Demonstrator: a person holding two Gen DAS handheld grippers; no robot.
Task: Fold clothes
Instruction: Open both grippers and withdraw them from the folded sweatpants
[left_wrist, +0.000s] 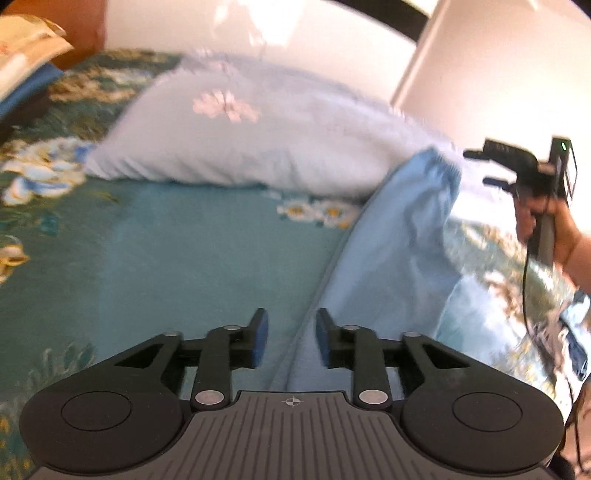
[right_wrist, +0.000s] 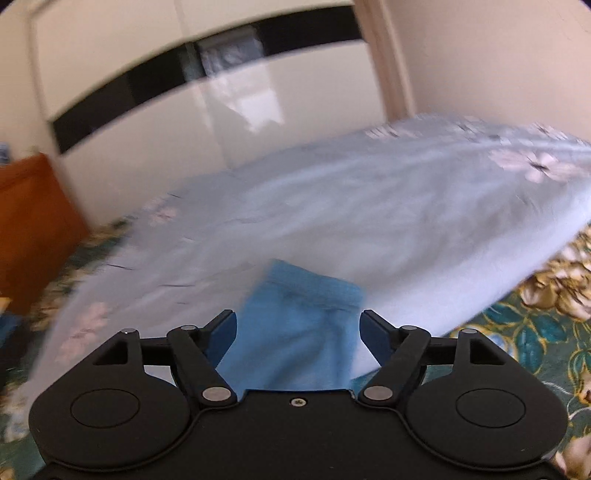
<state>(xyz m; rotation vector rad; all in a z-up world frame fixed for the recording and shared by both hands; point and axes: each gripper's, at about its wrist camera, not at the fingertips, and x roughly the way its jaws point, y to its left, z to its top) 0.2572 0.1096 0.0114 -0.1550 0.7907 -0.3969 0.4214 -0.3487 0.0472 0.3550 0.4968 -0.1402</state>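
A light blue garment (left_wrist: 399, 236) lies across the teal floral bedspread (left_wrist: 166, 251), running from under my left gripper (left_wrist: 291, 339) up to the right, where its far end rests against a pale blue pillow (left_wrist: 240, 136). My left gripper is open, and the garment's edge passes between its blue pads without being pinched. A hand holds my right gripper (left_wrist: 480, 168) just beyond the garment's far end. In the right wrist view my right gripper (right_wrist: 299, 332) is wide open, with the garment's hemmed end (right_wrist: 299, 314) lying between its fingers against the pillow (right_wrist: 351, 206).
A white wardrobe with a black band (right_wrist: 184, 96) stands behind the bed. An orange-brown wooden cabinet (right_wrist: 29, 225) is at the left. Folded items (left_wrist: 22, 55) sit at the bed's far left corner. A dark cable (left_wrist: 526, 288) hangs from the right gripper.
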